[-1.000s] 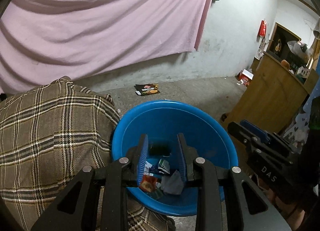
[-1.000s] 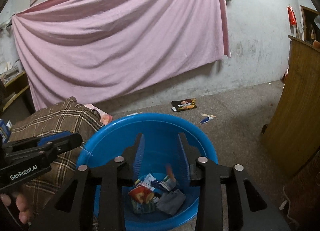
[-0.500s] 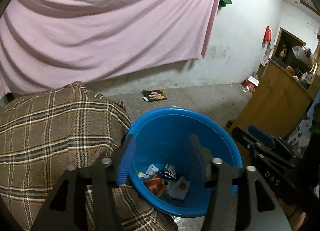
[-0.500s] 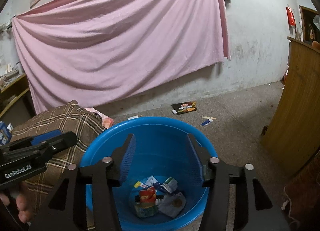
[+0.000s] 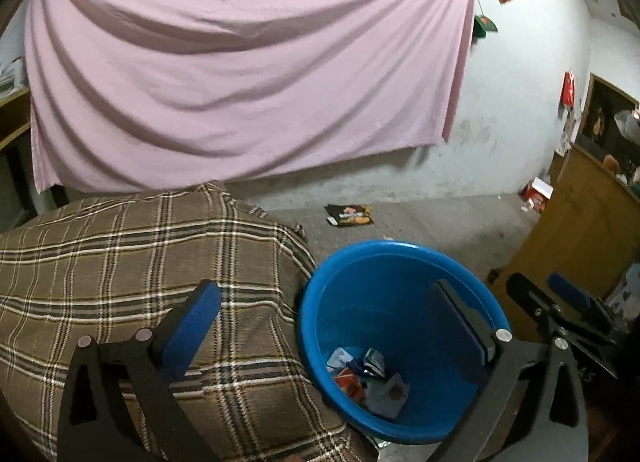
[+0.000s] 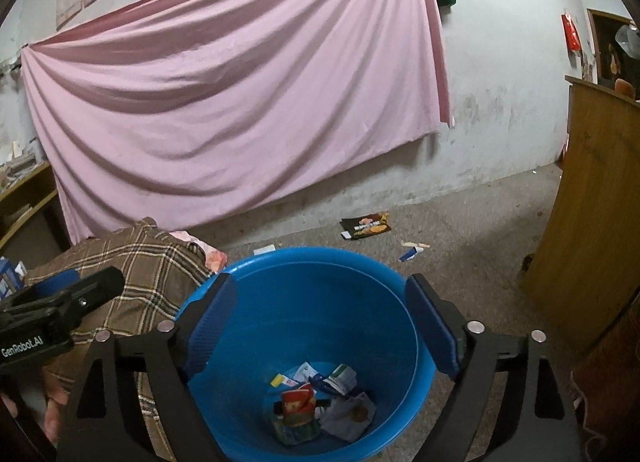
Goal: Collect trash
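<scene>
On the left, a brown plaid blanket (image 5: 132, 262) covers a raised surface. The left gripper (image 5: 324, 314) hangs over the blanket's edge and the basin rim, jaws opening to their widest, nothing between them. In the middle, a blue plastic basin (image 6: 404, 282) sits on the concrete floor beside the blanket. Crumpled wrappers (image 6: 316, 402) lie loose at its bottom, so this drop looks finished. The right gripper (image 6: 320, 322) hovers directly above the basin, jaws opening wide and holding nothing. Farther right on the floor, a dark snack packet (image 6: 366, 224) lies near the wall below a pink sheet (image 6: 240, 102), and a small blue-and-white scrap (image 6: 412, 252) lies just behind the basin. To finish the step well, both grippers should probably lift clear of the rim before reaching for that remaining litter, so the basin is not tipped.
</scene>
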Tool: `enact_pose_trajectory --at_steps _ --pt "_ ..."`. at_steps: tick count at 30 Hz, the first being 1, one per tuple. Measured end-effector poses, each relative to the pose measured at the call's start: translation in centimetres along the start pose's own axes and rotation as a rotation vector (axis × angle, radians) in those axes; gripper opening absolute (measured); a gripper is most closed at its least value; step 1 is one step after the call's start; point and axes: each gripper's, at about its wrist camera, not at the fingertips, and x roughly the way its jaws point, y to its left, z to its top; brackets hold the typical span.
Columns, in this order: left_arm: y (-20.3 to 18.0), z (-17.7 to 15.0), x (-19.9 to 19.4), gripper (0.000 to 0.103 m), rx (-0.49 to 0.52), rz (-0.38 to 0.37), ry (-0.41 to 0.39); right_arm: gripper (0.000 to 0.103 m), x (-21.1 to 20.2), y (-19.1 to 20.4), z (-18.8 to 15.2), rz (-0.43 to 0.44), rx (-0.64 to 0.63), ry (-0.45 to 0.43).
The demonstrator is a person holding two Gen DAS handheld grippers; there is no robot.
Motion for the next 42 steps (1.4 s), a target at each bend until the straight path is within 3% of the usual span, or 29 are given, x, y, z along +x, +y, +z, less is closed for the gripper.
enact_pose_trajectory --at_steps 7,18,27,42 --pt "1.0 0.4 -2.2 0.101 -0.015 0.022 -0.043 0.103 -1.3 0.8 0.4 0.000 0.007 -0.041" --pt "2.0 1.0 -7.3 0.101 -0.016 0.056 -0.131 0.103 -4.9 2.6 1.6 0.012 -0.007 -0.134" --pt "3.5 0.1 -13.5 0.101 -0.003 0.093 -0.230 0.103 -10.3 6.2 2.4 0.034 -0.052 -0.220" --pt "8.8 -4.8 -25.7 0.101 0.019 0.220 -0.354 0.103 -19.2 12.8 0.0 0.116 -0.096 -0.325"
